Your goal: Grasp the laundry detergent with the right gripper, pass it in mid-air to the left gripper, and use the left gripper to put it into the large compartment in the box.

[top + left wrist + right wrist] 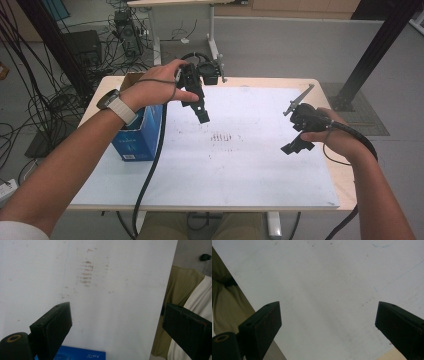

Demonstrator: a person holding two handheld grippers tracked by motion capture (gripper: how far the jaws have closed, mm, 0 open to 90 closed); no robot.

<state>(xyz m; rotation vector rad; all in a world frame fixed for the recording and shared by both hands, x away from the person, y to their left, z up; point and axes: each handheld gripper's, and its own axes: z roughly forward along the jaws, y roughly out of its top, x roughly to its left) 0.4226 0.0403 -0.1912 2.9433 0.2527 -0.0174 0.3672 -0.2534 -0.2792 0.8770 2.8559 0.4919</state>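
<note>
A person's left hand holds my left gripper [202,115] above the back left of the white sheet [250,165], beside an open blue cardboard box [140,135]. Its jaws stand wide apart with nothing between them, and the left gripper [116,322] looks down on a patch of brown marks [86,273] on the sheet. My right gripper [296,146] hangs over the sheet's right side in the other hand. The right gripper [328,322] also has its jaws spread, with bare white sheet between them.
The blue box [80,356] stands at the table's left edge. A black device [207,72] with cables sits at the table's back edge. The wooden table rim [345,175] frames the sheet. Cables and equipment lie on the floor [60,100] to the left.
</note>
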